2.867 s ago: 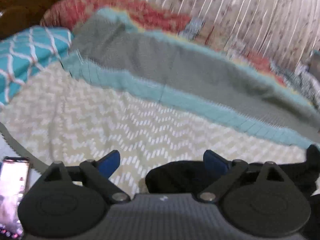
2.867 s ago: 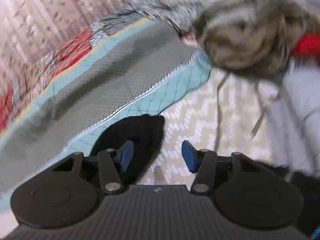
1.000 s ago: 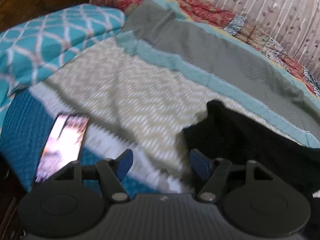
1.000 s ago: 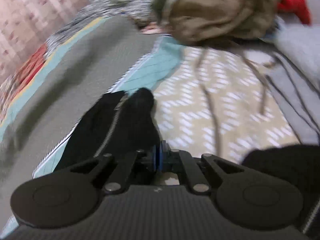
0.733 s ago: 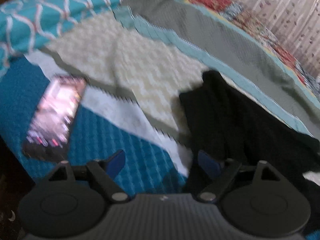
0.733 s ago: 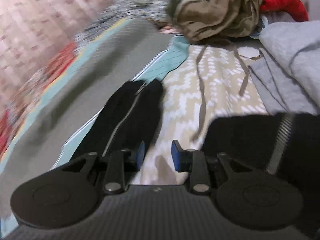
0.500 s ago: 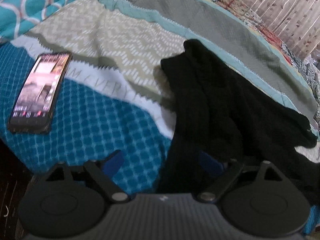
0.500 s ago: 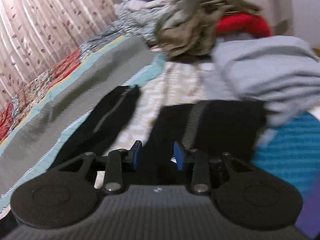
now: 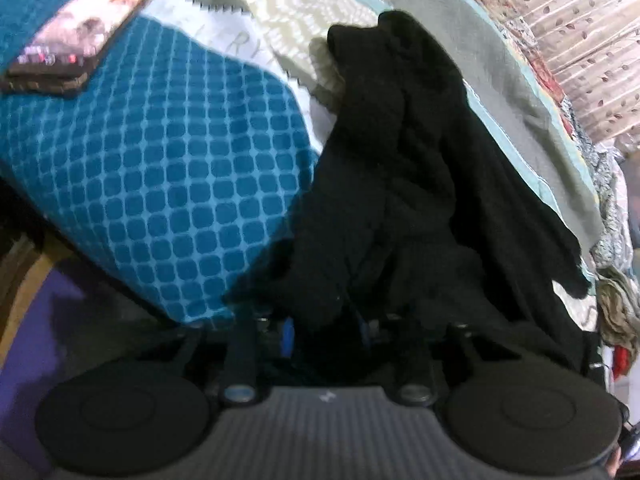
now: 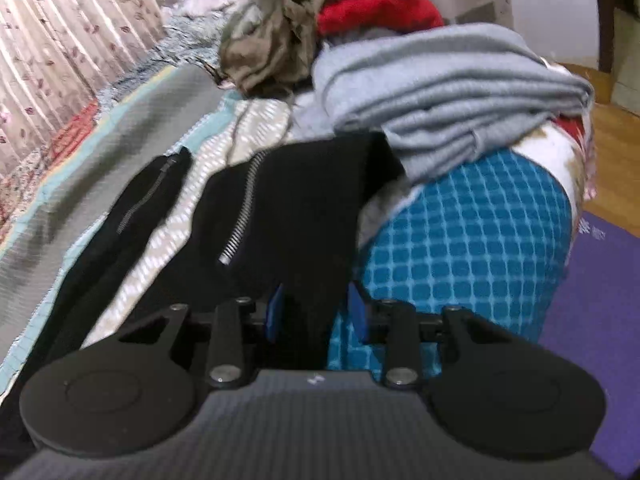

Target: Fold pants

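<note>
While the black pants lie stretched across the bed, both tools sit at the near edge of the garment, approx. one at each end of it

L gripper: jaws closing, nearly together, w/ a bunch of black fabric between the blue pads; cloth rises straight ahead of the tool and runs away up-right. Judged a pinch at the edge nearest the bedside, taken so that end can be lifted and carried over. Phone lies far ahead-left on the blue checked blanket, well apart from the cloth.

R gripper: jaws part open; black fabric lies in the gap, but whether the pads press on it I cannot tell, as the R pad looks to stand just off the cloth edge. Zipper of one leg runs ahead-left of the fingers; second leg lies further left. Grey folded clothes stacked ahead-right, overlapping the pants' far corner, so may drag on a lift.

Fold not yet begun, in my judgement; garment still full length
</note>
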`<state>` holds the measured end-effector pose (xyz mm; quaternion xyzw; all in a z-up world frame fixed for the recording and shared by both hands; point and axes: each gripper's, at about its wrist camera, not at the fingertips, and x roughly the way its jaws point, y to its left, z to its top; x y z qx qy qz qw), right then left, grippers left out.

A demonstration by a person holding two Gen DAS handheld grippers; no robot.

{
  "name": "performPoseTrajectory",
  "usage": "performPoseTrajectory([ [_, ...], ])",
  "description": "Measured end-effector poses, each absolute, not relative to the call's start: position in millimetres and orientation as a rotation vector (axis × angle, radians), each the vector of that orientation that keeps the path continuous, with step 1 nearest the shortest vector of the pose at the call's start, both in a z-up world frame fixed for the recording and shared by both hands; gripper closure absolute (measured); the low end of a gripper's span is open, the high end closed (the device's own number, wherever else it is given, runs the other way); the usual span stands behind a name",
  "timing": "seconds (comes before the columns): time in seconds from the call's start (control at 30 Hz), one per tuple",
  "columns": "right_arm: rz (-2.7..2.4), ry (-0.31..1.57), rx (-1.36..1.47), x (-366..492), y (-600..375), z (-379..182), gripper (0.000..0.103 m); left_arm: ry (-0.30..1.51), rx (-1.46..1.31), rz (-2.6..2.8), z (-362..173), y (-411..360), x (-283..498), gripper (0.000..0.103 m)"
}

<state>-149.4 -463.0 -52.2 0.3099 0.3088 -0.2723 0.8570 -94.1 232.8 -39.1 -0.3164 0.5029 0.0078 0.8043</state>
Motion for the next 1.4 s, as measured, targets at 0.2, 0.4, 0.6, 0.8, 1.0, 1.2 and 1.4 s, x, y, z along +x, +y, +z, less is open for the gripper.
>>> performPoseTrajectory([
  [0.2,-0.633,0.584,0.676,-170,-480,-43,0.064,0.976,-0.725,0.1,10,294,-111,0.089],
  [0.4,-0.61,0.568,0.759,-174,-491,-50,0.064,1.077,-0.635,0.204,8,306,-102,0.077],
  [0.6,-0.531,0.556,0.905,-160,-515,-61,0.065,1.108,-0.559,0.272,-2,291,-97,0.066],
  [0.8,-0.578,0.447,0.988,-182,-538,-58,0.063,0.933,-0.573,0.451,32,315,-101,0.055],
  [1.0,-0.566,0.443,1.03,-190,-545,-73,0.06,0.891,-0.571,0.375,43,301,-76,0.058],
  [1.2,-0.488,0.414,1.086,-176,-540,-64,0.062,0.987,-0.488,0.18,17,228,-43,0.057],
  [1.4,-0.211,0.427,0.649,-147,-465,-4,0.088,1.061,-0.379,0.176,-7,192,-32,0.054],
])
